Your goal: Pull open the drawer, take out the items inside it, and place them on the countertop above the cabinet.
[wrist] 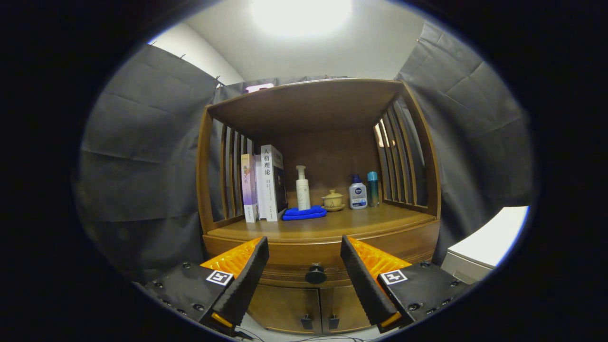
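I see books [262,185] on the left of the countertop [370,221], then a blue cloth [304,213] and bottles [357,192]. My gripper [304,256] has its fingers spread wide. The shut drawer's knob [315,274] sits between them, a little ahead.

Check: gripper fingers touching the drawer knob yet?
Apart. In the gripper view the drawer knob sits centred between the open fingers, with cabinet front visible on both sides of it.
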The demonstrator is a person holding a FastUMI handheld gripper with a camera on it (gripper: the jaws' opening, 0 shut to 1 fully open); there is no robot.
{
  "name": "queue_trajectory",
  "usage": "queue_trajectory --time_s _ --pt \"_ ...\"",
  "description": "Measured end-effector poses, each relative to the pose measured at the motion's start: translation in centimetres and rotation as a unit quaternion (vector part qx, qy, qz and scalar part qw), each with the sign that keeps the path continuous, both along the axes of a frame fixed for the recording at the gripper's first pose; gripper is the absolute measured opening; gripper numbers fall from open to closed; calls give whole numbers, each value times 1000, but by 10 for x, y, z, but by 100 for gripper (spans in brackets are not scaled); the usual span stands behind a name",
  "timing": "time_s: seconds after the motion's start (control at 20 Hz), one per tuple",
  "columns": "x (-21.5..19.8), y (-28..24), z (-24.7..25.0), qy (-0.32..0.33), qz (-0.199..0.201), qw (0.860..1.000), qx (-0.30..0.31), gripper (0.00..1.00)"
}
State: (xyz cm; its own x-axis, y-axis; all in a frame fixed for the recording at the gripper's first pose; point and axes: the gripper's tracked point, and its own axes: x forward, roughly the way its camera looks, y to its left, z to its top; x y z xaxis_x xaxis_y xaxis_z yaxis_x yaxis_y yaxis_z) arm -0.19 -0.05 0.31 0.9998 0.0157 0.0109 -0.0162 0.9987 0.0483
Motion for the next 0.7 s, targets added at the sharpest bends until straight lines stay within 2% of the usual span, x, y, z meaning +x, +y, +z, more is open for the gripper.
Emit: queue_trajectory --time_s 0.25,0.45,0.7 --pt "0 -16 -1 1 -16 999 40 96" --pt "6 -20 -13 21 -22 999 35 97" --pt "5 -21 -6 10 -21 999 22 96"
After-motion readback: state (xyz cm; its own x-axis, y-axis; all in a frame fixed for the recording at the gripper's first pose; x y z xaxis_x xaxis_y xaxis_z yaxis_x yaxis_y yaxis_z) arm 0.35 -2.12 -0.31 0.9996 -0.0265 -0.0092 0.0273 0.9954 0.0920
